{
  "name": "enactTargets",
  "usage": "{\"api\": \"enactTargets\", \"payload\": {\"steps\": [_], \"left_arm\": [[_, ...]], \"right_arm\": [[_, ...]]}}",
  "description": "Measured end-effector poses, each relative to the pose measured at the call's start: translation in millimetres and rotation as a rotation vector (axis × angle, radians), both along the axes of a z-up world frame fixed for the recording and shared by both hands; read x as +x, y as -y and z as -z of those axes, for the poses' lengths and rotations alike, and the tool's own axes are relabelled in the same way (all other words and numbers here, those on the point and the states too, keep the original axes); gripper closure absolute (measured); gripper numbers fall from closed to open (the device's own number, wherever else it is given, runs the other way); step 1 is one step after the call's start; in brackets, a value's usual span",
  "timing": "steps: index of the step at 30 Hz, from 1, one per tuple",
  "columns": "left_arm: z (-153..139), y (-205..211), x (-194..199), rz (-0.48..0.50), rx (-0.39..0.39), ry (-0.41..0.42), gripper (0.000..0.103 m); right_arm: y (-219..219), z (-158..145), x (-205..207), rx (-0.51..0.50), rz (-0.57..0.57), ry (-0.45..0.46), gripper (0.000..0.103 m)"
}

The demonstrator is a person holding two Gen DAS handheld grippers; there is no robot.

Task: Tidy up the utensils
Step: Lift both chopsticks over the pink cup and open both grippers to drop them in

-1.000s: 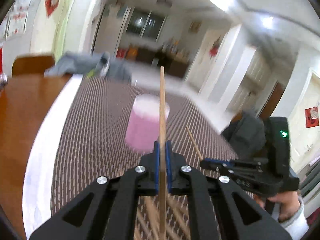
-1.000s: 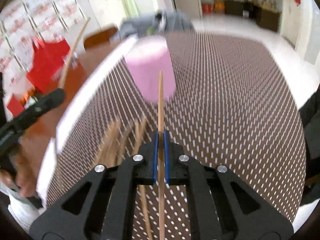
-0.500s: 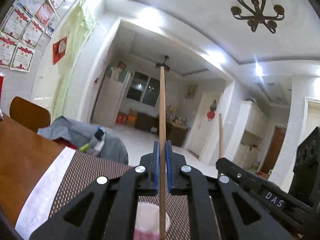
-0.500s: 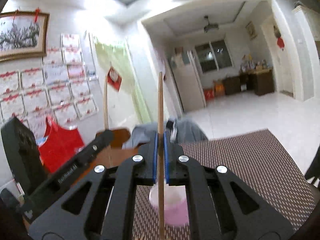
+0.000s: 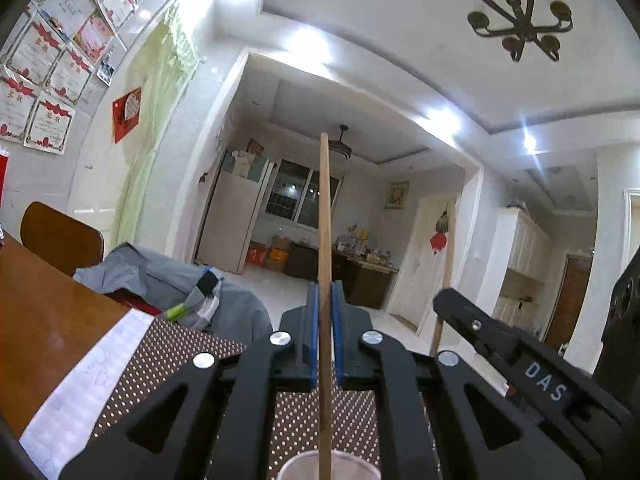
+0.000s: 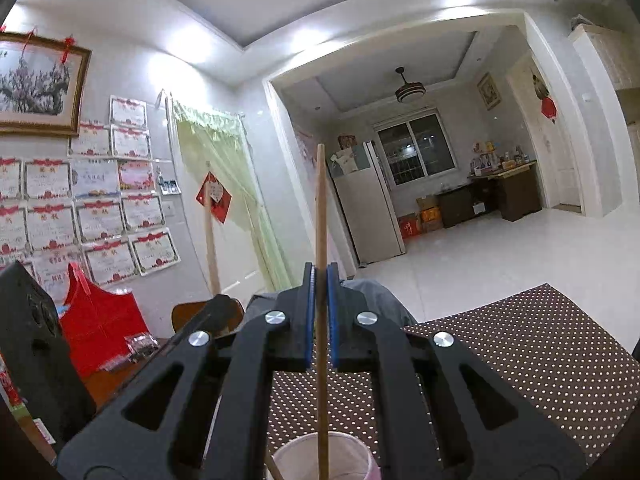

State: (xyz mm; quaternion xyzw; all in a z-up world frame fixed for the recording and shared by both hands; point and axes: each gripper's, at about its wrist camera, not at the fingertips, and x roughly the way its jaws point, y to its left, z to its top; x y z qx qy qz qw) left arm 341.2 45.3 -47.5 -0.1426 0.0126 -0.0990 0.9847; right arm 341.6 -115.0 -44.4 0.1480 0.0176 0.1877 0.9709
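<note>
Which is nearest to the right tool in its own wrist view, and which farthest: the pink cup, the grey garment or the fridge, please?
1. Pink cup, directly below the right tool.
2. Grey garment, just behind it at the table's far edge.
3. Fridge, far back across the room.

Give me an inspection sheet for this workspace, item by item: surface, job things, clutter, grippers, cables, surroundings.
Surface: wooden table with a brown dotted placemat over a white sheet.
Job's things: each hand-held gripper holds one wooden chopstick upright, left chopstick, right chopstick; pink cup just below both.
Clutter: grey garment at the table's far edge; red bag on the table.
Grippers: left hand-held gripper shut on its chopstick; right hand-held gripper shut on its chopstick.
Cables: nothing seen.
Surroundings: wooden chair, certificates on the wall, fridge, chandelier.
</note>
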Motion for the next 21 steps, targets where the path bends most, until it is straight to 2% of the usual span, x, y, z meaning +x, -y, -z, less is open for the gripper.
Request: {"api": "enactTargets", "payload": {"steps": [10,11,12,13,16,21], "left_arm": [[17.9,5.3,-12.0,0.024,0.059,-0.087,0.096],[18.7,5.8,-13.3,0.025,0.063,-0.098,0.094],[19.6,6.5,-16.2,0.027,0.069,-0.113,0.085],[20.4,6.9,-18.1,0.023,0.071,-0.118,0.080],[19.5,9.6,-24.4,0.026,0.090,-0.141,0.079],[13.6,11.6,-37.9,0.004,0.133,-0.166,0.062]], "right_arm": [[2.1,16.2,-18.1,-0.074,-0.009,-0.036,0.097],[2.2,16.6,-20.7,-0.078,-0.011,-0.046,0.097],[2.5,17.5,-23.3,-0.086,-0.012,-0.051,0.097],[2.0,19.0,-26.8,-0.097,-0.011,-0.057,0.097],[1.6,23.0,-30.7,-0.113,-0.013,-0.089,0.097],[4.6,29.7,-33.8,-0.123,-0.006,-0.146,0.096]]}}
